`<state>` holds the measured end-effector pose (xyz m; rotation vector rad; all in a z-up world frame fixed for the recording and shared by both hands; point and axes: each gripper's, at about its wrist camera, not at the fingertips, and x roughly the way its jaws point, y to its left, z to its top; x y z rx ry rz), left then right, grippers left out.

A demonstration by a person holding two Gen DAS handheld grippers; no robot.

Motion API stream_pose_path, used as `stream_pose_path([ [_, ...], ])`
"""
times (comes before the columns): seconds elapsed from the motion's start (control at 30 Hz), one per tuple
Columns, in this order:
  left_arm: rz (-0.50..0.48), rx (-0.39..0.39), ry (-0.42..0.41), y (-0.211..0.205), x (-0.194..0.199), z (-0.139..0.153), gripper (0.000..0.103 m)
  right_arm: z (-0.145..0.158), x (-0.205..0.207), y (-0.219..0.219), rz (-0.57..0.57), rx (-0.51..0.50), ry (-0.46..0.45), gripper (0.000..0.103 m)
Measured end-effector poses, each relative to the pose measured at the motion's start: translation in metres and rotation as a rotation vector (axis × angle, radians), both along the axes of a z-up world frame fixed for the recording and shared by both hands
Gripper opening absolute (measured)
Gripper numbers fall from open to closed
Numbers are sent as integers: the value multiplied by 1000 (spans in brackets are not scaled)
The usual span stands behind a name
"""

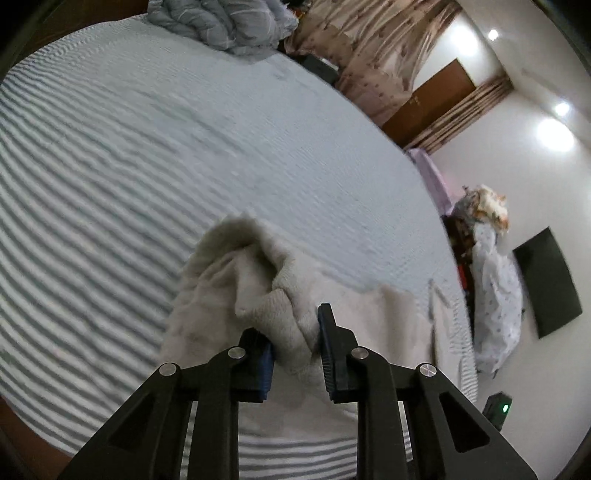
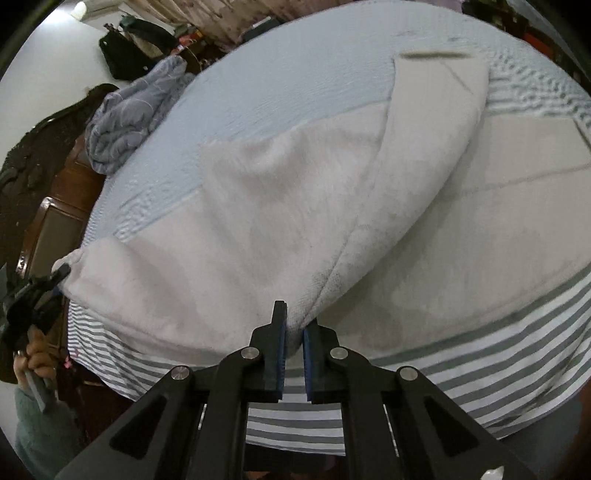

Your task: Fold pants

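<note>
Cream fleece pants (image 2: 295, 221) lie spread on the striped bed (image 2: 480, 369), with both legs running away to the upper right. My right gripper (image 2: 294, 325) is shut on the near edge of the pants at the seam. My left gripper (image 1: 295, 325) is shut on a bunched corner of the pants (image 1: 266, 288), lifted a little off the bed (image 1: 110, 166). In the right wrist view the left gripper (image 2: 59, 275) shows at the far left, holding the pants' left corner.
A crumpled grey-blue blanket (image 1: 221, 26) lies at the far end of the bed, also in the right wrist view (image 2: 129, 114). A wooden bed frame (image 2: 55, 221) lies to the left. Curtains (image 1: 369, 55), a door and clutter stand beyond the bed.
</note>
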<state>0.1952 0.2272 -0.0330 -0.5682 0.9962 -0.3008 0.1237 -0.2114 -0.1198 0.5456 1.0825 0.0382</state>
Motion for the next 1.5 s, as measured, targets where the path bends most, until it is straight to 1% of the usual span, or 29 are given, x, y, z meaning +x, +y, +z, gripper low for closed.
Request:
stream_pose_path([
  [0.1,3,32,55,6,-14,-25,22,-16,-4,1,0,0,29,7],
  [0.2,22,43,116,11,-23,-54,22,-27,-4,7,4,-16,47,7],
  [0.27,35,39,131,14,-25,-66,22,-32,-4,9,7,-28,52,7],
  [0.33,49,35,119,15,-29,-71,22,-36,-5,10,11,-39,51,7],
  [0.4,50,52,102,11,-31,-71,22,-39,-1,14,16,-59,50,7],
  [0.57,34,131,64,1,-36,-69,24,-43,0,23,38,-127,47,8],
  [0.73,34,215,45,-12,-39,-59,27,-43,0,20,30,-99,44,12],
  [0.8,42,240,36,-16,-43,-53,30,-44,-2,16,30,-74,40,19],
  [0.87,53,244,17,-15,-49,-48,32,-43,-3,12,42,-28,33,38],
  [0.9,60,252,12,-17,-52,-45,35,-41,-5,8,45,-20,26,42],
  [0.93,65,257,9,-20,-54,-43,36,-39,-6,6,44,-24,19,49],
  [0.97,72,266,7,-19,-59,-42,38,-37,-8,4,37,-40,15,53],
  [1.0,84,275,8,-21,-62,-40,38,-33,-10,1,36,-51,8,54],
  [1.17,132,301,-25,-23,-86,-28,38,-20,-20,-23,5,-19,-13,55],
  [1.23,149,323,-68,-27,-99,-21,38,-17,-25,-36,-13,-10,-19,55],
  [1.3,134,339,-122,-39,-113,-12,39,-15,-29,-51,-34,-4,-21,56],
  [1.33,119,331,-133,-45,-119,-10,39,-14,-30,-58,-43,2,-23,56],
  [1.4,62,290,-137,-61,-127,-6,40,-12,-32,-71,-64,6,-23,56],
  [1.5,-75,179,-107,-97,-133,-7,40,-6,-35,-88,-86,10,-35,57],
])
